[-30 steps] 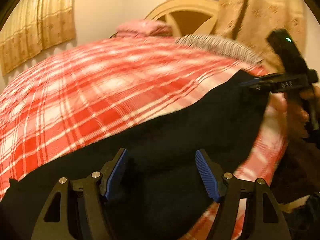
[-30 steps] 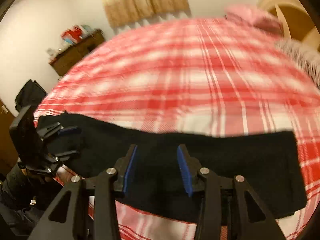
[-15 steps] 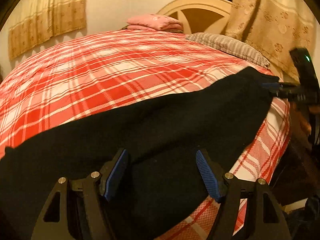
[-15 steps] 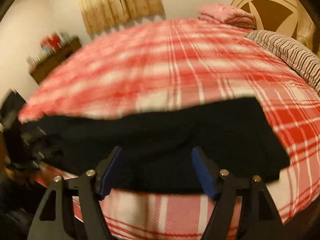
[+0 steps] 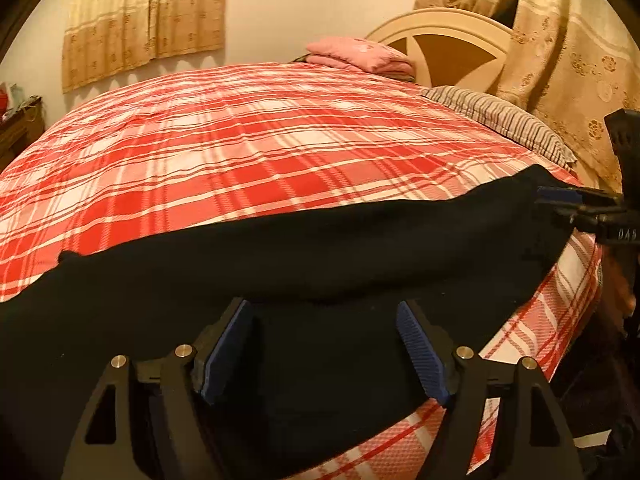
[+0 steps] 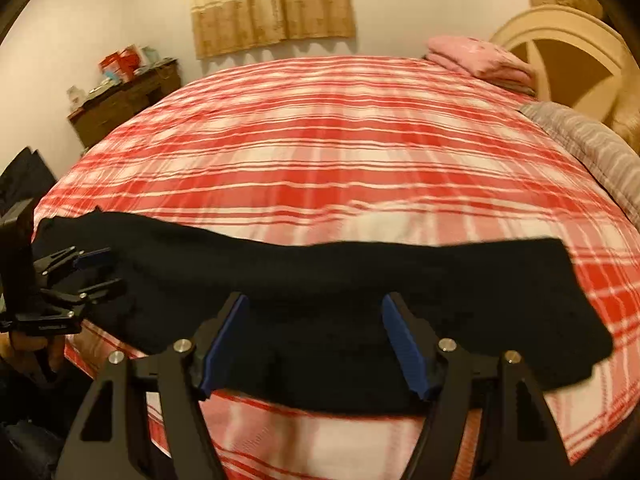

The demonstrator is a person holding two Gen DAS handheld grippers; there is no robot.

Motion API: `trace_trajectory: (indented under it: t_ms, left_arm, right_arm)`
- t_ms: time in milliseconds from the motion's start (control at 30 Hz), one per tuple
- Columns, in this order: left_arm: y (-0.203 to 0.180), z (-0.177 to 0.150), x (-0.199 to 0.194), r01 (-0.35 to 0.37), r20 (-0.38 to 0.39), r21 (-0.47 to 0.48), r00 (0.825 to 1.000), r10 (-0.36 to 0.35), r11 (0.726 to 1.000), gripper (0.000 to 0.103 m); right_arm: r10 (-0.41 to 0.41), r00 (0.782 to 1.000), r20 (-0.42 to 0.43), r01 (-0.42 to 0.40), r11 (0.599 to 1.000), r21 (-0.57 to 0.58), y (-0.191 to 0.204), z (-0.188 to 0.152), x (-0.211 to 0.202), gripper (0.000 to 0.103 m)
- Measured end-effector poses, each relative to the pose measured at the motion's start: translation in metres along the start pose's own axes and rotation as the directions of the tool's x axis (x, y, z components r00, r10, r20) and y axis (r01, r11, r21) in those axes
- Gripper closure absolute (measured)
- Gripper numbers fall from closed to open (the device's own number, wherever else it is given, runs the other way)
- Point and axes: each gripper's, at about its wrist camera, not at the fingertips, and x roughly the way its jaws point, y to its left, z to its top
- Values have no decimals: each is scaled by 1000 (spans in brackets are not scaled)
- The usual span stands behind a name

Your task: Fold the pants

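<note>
Black pants (image 5: 320, 256) lie in a long band along the near edge of a red plaid bed (image 5: 240, 140); they also show in the right wrist view (image 6: 340, 280). My left gripper (image 5: 324, 340) is open, its blue pads spread over the pants near their left part. My right gripper (image 6: 314, 336) is open over the pants near their right part. In the left wrist view the right gripper (image 5: 560, 200) sits at the pants' far right end. In the right wrist view the left gripper (image 6: 96, 272) sits open at the pants' left end.
A folded pink cloth (image 5: 360, 54) and a striped pillow (image 5: 500, 120) lie by the cream headboard (image 5: 448, 36). A wooden dresser (image 6: 124, 100) with clutter stands at the far left. Curtains (image 6: 272, 4) hang on the back wall.
My right gripper opened and let go of the pants. The pants settled flatter on the bed. Both cameras drew back a little.
</note>
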Motion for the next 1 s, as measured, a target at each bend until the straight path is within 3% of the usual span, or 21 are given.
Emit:
trace_trajectory:
  t_ms: [200,333,400,500,633,767,900,1000]
  left_arm:
    - [16,-5,-9,-37,21,-39,999,38,999,25]
    - [33,-10,-20,-91,53,-88,994,96,992,25]
    - [44,-16,-27,-139,69,-107,987,146,985,20]
    - [58,-26,-28,-178,56,-129,981,186,976,18]
    - [73,-44,-33,-174,65,-151,981,186,973,18]
    - [77,-50,-43,-241,78,-138,964,253,961,18]
    - [98,-56,-46,-258,60,-205,959,276,944,17]
    - [107,-59,-44,-275,56,-232,954,295,933,17]
  right_arm:
    - [-4,997,-81,-2,997,-76,28,-14,36,26]
    - [-100,994,-45,86,965,-248,49,-35,44,11]
    - [-135,991,-18,124,952,-281,55,-40,45,9]
    - [-103,995,-17,96,968,-233,47,-38,40,8]
    - [-36,999,8,37,986,-163,36,-33,22,11]
    - [-26,997,71,33,995,-90,19,-32,-3,18]
    - [-35,988,150,20,995,100,-36,-30,-42,27]
    - [-88,978,187,35,962,269,-80,-26,-64,34]
